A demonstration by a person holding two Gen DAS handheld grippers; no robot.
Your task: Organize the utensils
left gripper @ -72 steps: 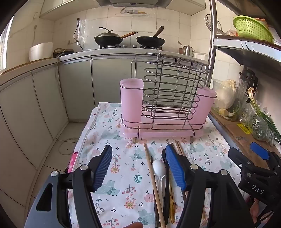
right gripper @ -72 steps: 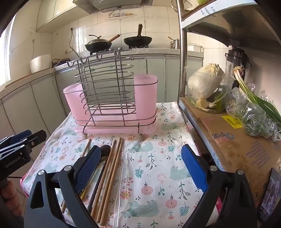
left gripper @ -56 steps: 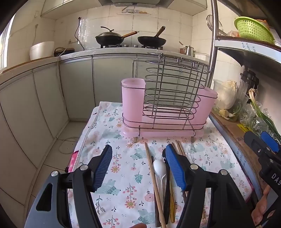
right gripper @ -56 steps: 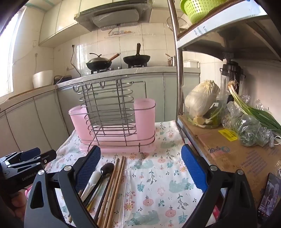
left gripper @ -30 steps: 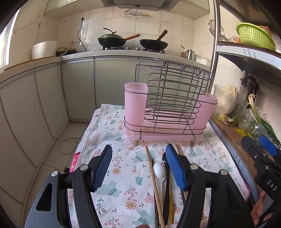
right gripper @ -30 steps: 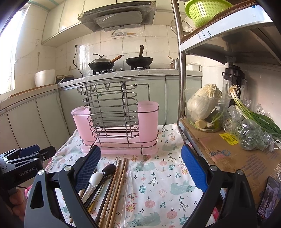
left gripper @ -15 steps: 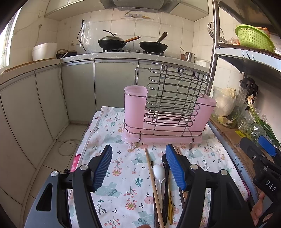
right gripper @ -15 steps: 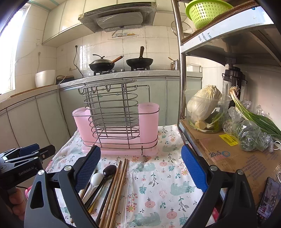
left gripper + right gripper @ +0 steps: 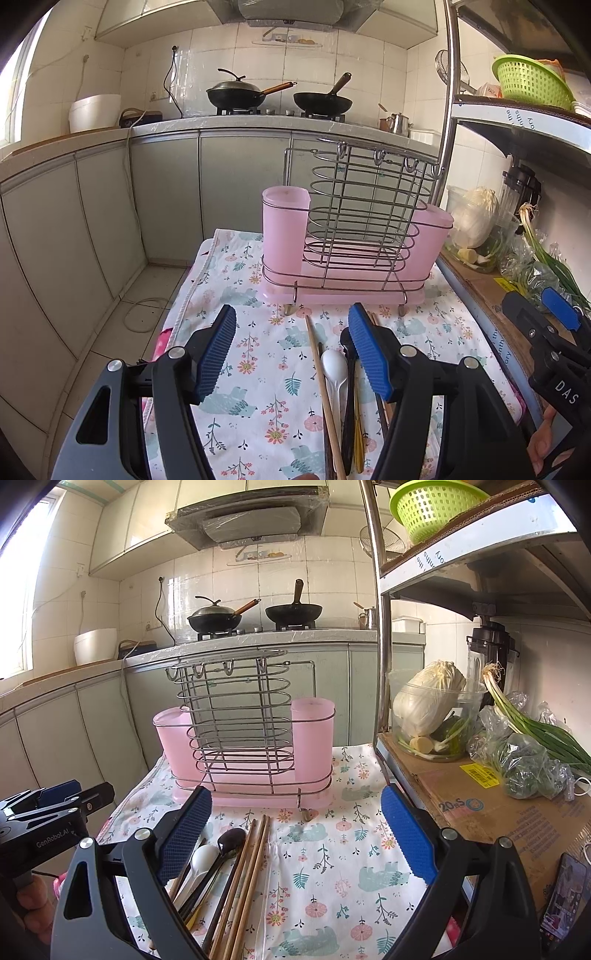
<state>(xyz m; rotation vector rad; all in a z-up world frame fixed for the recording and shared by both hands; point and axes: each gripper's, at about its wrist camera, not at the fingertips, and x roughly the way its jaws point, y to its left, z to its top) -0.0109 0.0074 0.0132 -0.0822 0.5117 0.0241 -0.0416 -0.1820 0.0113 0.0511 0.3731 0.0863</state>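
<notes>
pink utensil rack [image 9: 255, 746], 2 cups, utensils [image 9: 225, 864] lying in front

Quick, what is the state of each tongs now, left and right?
Left tongs: open, holding nothing.
Right tongs: open, holding nothing.

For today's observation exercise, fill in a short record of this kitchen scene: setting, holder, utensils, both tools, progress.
setting: floral cloth on a table
holder: wire rack with pink cups, upright, no utensils visible in it
utensils: white spoon, dark spoon, chopsticks, lying together in front of the holder
left tool: open, holding nothing
right tool: open, holding nothing
progress: nothing sorted yet
</notes>
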